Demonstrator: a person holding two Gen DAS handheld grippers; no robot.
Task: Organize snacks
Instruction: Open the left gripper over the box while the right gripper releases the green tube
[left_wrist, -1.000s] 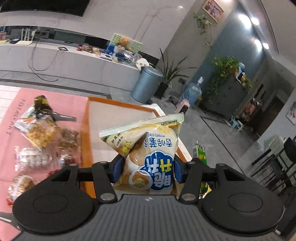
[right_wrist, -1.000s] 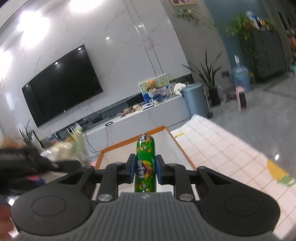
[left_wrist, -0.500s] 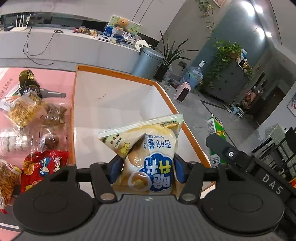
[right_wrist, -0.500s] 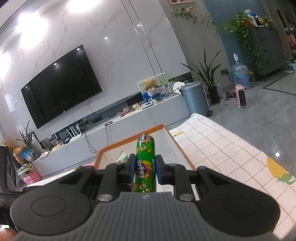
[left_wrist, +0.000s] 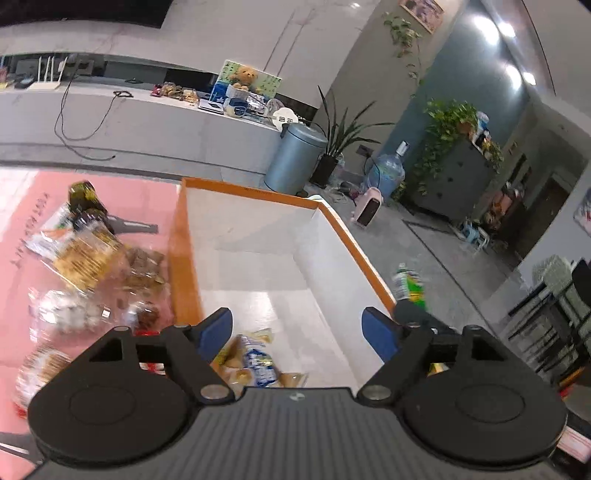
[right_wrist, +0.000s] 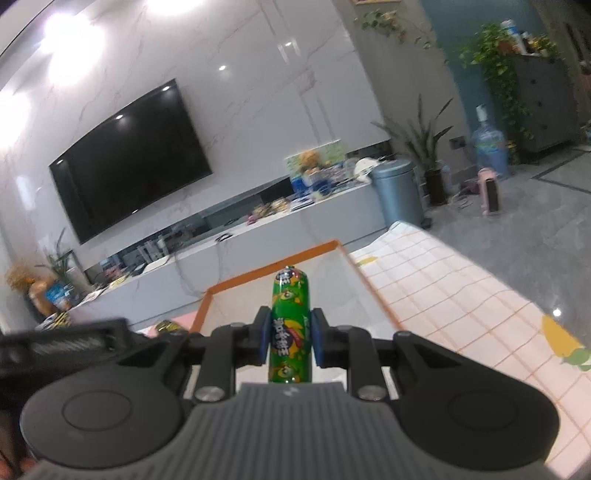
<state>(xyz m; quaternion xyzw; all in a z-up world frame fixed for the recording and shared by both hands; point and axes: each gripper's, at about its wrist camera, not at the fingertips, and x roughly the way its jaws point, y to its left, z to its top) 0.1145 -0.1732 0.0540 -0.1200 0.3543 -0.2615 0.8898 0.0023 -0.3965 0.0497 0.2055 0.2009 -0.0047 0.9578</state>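
An orange-rimmed white box (left_wrist: 258, 258) stands on the table. The yellow and blue potato-stick bag (left_wrist: 255, 363) lies on the box floor at its near end. My left gripper (left_wrist: 297, 330) hangs above it, jaws opening wide, with nothing pressed between the blue pads. In the right wrist view my right gripper (right_wrist: 289, 339) is shut on a green snack tube (right_wrist: 290, 325), held upright over the near edge of the box (right_wrist: 273, 264). The same green tube (left_wrist: 412, 286) shows beyond the box's right wall in the left wrist view.
Several loose snack packets (left_wrist: 85, 266) lie on the pink cloth (left_wrist: 140, 199) left of the box. A white and orange checked cloth (right_wrist: 461, 295) covers the table to the right. The left gripper's black body (right_wrist: 66, 343) sits at the left of the right wrist view.
My left gripper has opened and let go of the potato-stick bag, which has dropped onto the box floor. The right gripper still holds the green tube.
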